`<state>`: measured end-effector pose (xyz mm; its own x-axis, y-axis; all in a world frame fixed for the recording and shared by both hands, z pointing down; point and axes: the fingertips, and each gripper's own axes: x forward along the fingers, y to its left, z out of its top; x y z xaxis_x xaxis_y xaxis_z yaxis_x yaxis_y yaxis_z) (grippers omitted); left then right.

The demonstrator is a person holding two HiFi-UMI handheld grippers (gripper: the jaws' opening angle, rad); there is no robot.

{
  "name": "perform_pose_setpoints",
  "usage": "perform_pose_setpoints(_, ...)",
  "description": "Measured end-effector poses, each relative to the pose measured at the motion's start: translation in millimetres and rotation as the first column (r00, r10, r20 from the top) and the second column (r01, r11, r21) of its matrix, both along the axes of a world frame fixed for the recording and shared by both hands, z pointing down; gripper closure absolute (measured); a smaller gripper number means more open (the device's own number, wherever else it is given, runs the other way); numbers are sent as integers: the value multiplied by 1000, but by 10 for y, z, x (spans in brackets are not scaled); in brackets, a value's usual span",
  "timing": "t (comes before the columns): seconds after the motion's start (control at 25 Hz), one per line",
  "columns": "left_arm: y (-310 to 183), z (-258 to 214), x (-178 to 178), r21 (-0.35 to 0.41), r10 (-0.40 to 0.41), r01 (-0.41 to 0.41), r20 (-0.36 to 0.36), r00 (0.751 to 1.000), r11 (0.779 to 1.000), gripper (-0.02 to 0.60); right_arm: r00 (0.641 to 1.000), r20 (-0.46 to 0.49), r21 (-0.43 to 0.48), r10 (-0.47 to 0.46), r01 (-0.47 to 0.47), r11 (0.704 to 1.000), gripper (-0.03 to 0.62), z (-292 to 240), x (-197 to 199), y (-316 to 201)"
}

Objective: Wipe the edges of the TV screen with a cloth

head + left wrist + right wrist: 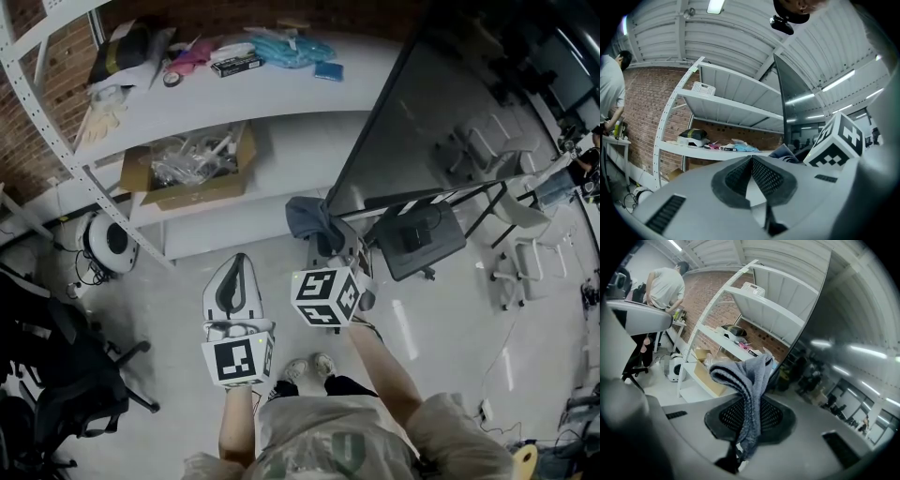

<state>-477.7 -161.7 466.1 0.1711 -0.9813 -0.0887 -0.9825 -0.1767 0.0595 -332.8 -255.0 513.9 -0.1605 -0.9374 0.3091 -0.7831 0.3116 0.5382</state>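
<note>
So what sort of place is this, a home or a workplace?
Probably a workshop or lab, not a home: white metal shelving against a brick wall, a cardboard box of odds and ends on it, and a big TV screen on a floor stand.

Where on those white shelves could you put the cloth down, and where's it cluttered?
The upper shelf is bare along its front edge, in front of the black box and blue bag; its back and left end are crowded. The lower shelf is free between the cardboard box and the TV screen.
</note>
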Motion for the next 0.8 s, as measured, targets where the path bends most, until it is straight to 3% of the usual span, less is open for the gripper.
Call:
perform_pose_setpoints(0.36,-118,-298,41,15,1,-2,22,1000,1000,566,1000,-17,124,-9,11,992,545,-572,4,34)
perform_pose_setpoints(0.8,-333,-1007,308,103,68,-74,58,996,992,566,1000,-3,264,-25,25,964,545,-1467,28,133)
